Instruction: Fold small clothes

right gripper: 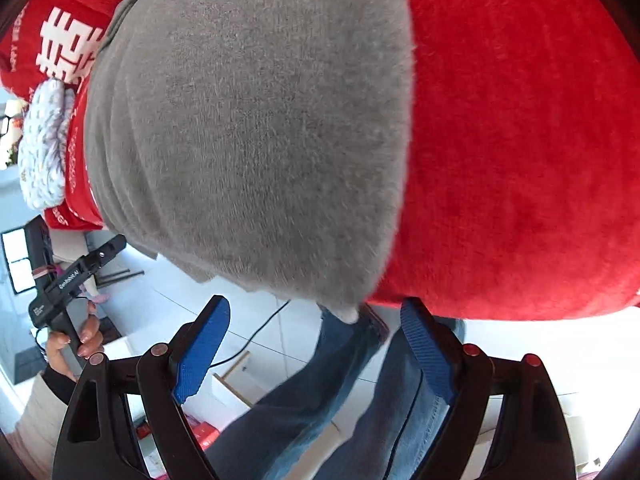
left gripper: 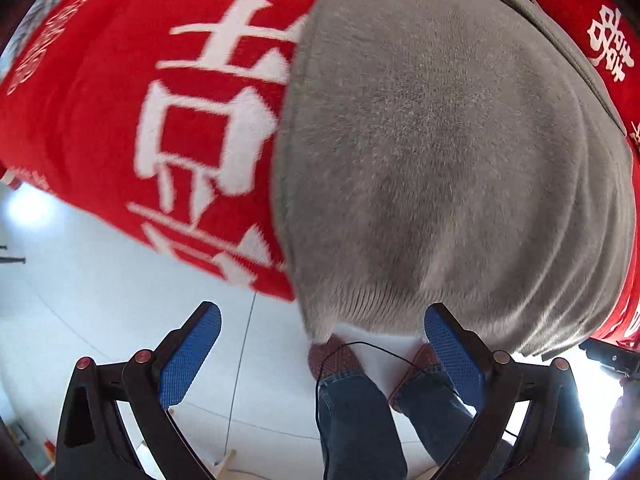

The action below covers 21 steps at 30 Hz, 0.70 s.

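Note:
A grey fuzzy knit garment (left gripper: 440, 152) lies on a red cloth with white characters (left gripper: 120, 100), its near edge hanging over the table edge. My left gripper (left gripper: 322, 344) is open and empty, just below the garment's near hem. In the right wrist view the same garment (right gripper: 248, 132) covers the red cloth (right gripper: 520, 160). My right gripper (right gripper: 316, 336) is open and empty, its blue pads just under the garment's hanging corner. The left gripper also shows in the right wrist view (right gripper: 108, 250), held in a hand at the left.
A white patterned small garment (right gripper: 44, 144) lies bunched at the red cloth's left edge. Below the table edge are the person's jeans (right gripper: 320, 408) and red slippers (left gripper: 334, 356) on a white tiled floor (left gripper: 100, 280), with a thin black cable.

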Motion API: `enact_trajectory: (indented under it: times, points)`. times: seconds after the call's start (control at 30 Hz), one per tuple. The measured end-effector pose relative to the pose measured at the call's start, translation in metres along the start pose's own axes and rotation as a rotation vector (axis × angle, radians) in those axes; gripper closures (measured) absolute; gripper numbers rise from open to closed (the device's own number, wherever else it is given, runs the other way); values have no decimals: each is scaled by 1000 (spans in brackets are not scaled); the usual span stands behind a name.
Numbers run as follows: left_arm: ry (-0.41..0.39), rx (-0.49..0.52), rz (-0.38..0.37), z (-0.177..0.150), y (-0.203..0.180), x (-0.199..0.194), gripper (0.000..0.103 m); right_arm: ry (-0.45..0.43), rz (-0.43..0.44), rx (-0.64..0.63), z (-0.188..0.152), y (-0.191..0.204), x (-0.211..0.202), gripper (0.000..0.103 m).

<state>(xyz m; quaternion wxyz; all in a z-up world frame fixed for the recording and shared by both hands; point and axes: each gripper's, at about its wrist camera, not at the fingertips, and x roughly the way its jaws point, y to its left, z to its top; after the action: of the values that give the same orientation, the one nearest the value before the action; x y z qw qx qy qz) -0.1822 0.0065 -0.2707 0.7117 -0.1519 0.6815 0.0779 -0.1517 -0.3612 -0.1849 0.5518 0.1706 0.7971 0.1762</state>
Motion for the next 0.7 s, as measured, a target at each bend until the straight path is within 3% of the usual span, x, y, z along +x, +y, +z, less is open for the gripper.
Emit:
enact_trajectory:
  times: [0.13, 0.17, 0.2, 0.23, 0.27, 0.3, 0.33, 0.53, 0.7]
  points:
    - [6, 19, -12, 5, -6, 7, 4, -11, 57, 12, -4, 3, 5, 15]
    - [0, 31, -18, 7, -8, 5, 7, -26, 78, 25, -8, -1, 2, 27]
    - [1, 44, -36, 8, -10, 4, 21, -37, 88, 45, -8, 0, 0, 33]
    - [9, 54, -81, 9, -12, 3, 46, -45, 88, 75, -7, 0, -1, 50]
    - [23, 65, -133, 10, -15, 1, 54, -54, 104, 98, -7, 0, -2, 96]
    - [24, 99, -123, 10, -20, -3, 78, -61, 139, 128, -7, -1, -4, 94]
    - [25, 126, -127, 10, -23, -6, 90, -75, 178, 143, -7, -1, -9, 94]
    - [-23, 200, -209, 22, -29, -58, 90, -186, 390, 112, -1, 26, -63, 94]
    - [-119, 230, -240, 78, -49, -98, 90, -306, 475, 97, 44, 38, -110, 94]
